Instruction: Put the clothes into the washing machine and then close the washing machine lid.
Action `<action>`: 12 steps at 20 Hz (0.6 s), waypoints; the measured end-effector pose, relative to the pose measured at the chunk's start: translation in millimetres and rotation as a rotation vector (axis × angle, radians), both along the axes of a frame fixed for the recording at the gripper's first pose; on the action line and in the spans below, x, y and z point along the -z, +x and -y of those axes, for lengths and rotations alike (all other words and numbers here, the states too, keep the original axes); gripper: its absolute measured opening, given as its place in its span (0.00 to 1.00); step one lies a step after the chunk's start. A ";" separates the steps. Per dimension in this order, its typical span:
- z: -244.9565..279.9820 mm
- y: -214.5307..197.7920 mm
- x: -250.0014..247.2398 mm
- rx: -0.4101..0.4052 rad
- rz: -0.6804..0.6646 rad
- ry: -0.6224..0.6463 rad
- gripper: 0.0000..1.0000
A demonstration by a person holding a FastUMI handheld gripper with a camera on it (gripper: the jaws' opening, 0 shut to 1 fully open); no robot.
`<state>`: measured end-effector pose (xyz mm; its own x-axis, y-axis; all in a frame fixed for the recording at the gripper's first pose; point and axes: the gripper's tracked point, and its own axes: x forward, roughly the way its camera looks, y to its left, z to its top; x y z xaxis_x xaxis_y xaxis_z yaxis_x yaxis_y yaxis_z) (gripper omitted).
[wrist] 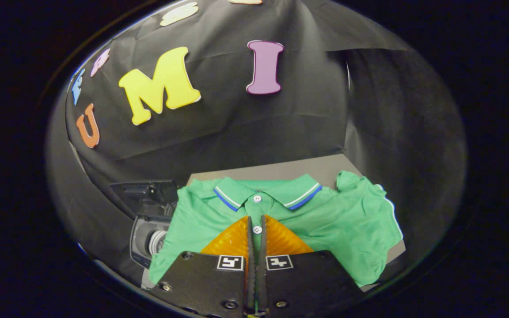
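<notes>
The gripper (257,227) has its fingers almost together, only a thin gap between them, over the button placket of a green polo shirt (325,221); whether they pinch the cloth I cannot tell. The shirt lies spread on a grey table (290,170). Beside the shirt's sleeve stands the washing machine (148,236), its lid (146,194) raised.

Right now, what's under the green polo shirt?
The green polo shirt lies spread on a grey table, bare beyond the collar. Its left edge overhangs the open washing machine. The tongs are pinched at its button placket. Anything beneath the fabric is covered.
</notes>
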<state>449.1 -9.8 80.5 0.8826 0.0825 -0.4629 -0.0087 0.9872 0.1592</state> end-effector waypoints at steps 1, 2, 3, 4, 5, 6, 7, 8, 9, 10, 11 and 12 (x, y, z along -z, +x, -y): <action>-3.2 -3.6 -9.0 -0.004 0.023 0.004 0.05; -6.6 -8.1 -17.5 -0.010 0.044 0.006 0.06; -10.6 -9.9 -26.8 -0.013 0.064 0.009 0.06; -17.2 -16.2 -36.0 -0.018 0.087 0.015 0.05; -24.6 -19.1 -46.7 -0.025 0.110 0.022 0.06; -32.9 -20.6 -56.8 -0.034 0.133 0.028 0.05; -39.1 -21.5 -66.2 -0.037 0.155 0.030 0.05; -46.2 -24.5 -73.6 -0.047 0.176 0.033 0.05; -53.5 -28.0 -83.1 -0.051 0.198 0.041 0.05; -59.9 -33.1 -93.4 -0.063 0.215 0.046 0.05; -65.8 -37.7 -101.9 -0.074 0.232 0.048 0.05; -72.4 -41.9 -109.6 -0.081 0.253 0.051 0.05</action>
